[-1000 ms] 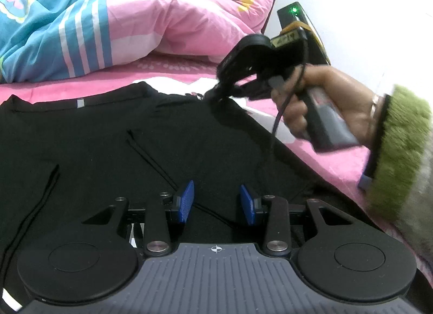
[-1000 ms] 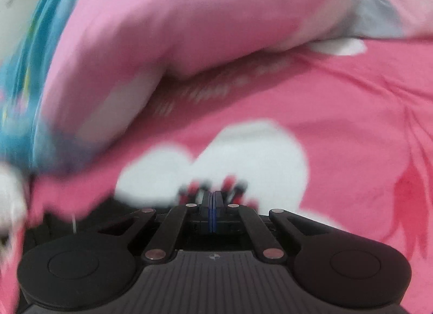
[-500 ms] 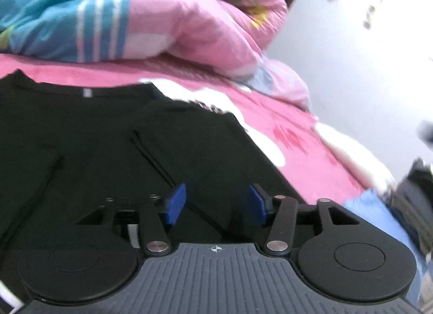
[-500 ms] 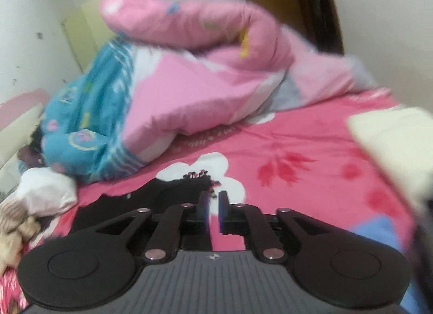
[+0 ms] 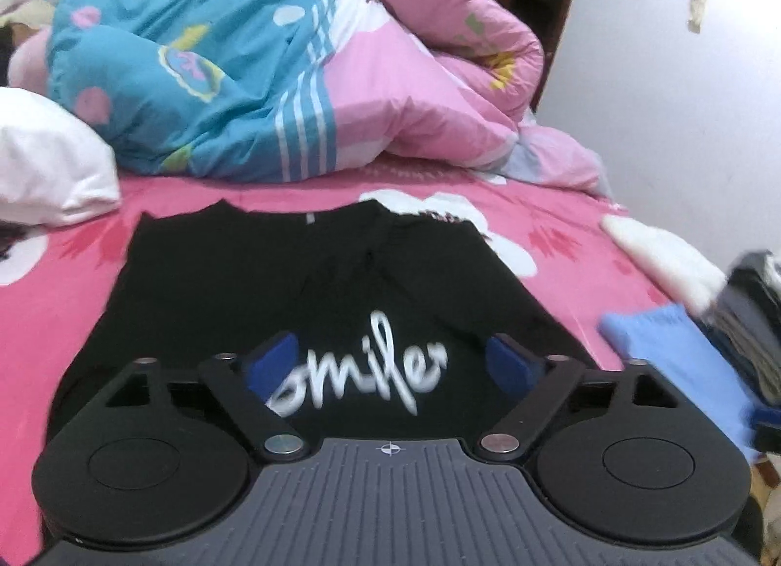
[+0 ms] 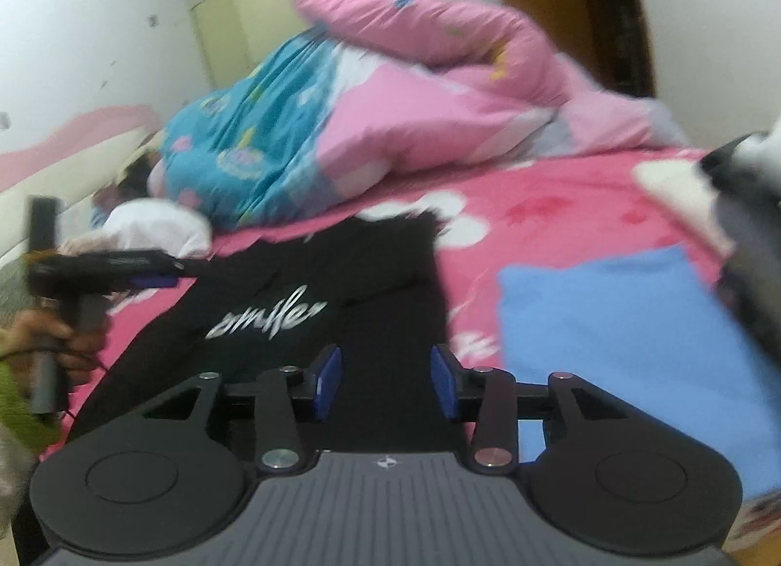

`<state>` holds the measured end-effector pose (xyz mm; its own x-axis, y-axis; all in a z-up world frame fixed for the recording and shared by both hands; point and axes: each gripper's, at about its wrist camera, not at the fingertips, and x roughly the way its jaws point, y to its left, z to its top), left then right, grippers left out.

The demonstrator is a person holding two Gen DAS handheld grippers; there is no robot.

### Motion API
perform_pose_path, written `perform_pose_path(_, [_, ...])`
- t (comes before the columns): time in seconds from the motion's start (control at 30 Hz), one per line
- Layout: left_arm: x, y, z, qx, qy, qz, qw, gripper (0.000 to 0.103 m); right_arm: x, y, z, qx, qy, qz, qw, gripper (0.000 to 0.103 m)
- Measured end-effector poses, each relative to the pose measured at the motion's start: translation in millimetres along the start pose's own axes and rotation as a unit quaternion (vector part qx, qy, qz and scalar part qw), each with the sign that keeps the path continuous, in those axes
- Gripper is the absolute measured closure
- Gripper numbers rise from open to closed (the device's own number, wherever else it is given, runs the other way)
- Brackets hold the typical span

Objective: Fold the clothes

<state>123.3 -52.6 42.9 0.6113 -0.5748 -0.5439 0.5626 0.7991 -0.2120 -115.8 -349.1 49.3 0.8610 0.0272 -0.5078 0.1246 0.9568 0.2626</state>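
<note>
The black shirt (image 5: 312,283) lies flat on the pink bedsheet (image 5: 63,268), both sides folded in toward the middle, white lettering facing up. Its collar end points to the far side, toward the heaped pink and blue duvet (image 5: 273,78).

My left gripper (image 5: 393,363) sits above the near part of the shirt, over the lettering. Its jaws have just been opening and now stand wide apart; nothing is between the blue pads (image 5: 273,361), and they appear clear of the cloth.

My right gripper (image 6: 385,378) is over the near right part of the shirt, close to its right edge. Its jaws have just been opening and stand partly apart with only the cloth seen below them; nothing is clamped. Whether the tips brush the fabric I cannot tell, as this view is blurred.

From the right wrist view, my left hand (image 6: 46,346) holds the left gripper's handle at the shirt's left edge.

A folded blue cloth (image 6: 620,341) lies on the sheet just right of the shirt. A white pillow (image 5: 49,166) lies at the far left. A dark stack of clothes (image 5: 751,322) sits at the right edge.
</note>
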Motion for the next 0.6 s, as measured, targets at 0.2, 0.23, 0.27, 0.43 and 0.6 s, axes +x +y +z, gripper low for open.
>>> perform_pose_path(0.2, [-22.6, -24.9, -46.2, 0.029, -0.015, 0.035, 0.9989, 0.005, 85.6, -14.5, 24.0, 0.047, 0.03, 0.015, 0.998, 0.066])
perform_pose_path(0.23, [-23.9, -26.9, -53.4, 0.027, -0.02, 0.04, 0.9986, 0.005, 102.4, -18.9, 32.5, 0.052, 0.033, 0.008, 0.998, 0.066])
perform_pose_path(0.27, [-23.7, -27.4, -58.7, 0.023, -0.025, 0.043, 0.9985, 0.005, 119.8, -24.3, 42.0, 0.058, 0.036, 0.0, 0.998, 0.068])
perform_pose_path(0.43, [-8.2, -28.1, -65.7, 0.031, -0.025, 0.053, 0.9978, 0.005, 193.8, -41.1, 70.6, 0.066, 0.048, -0.03, 0.996, 0.095])
perform_pose_path(0.6, [35.0, -37.3, -39.4, 0.068, -0.041, 0.046, 0.9958, 0.014, 227.9, -53.6, 68.3, 0.077, 0.057, -0.041, 0.995, 0.098])
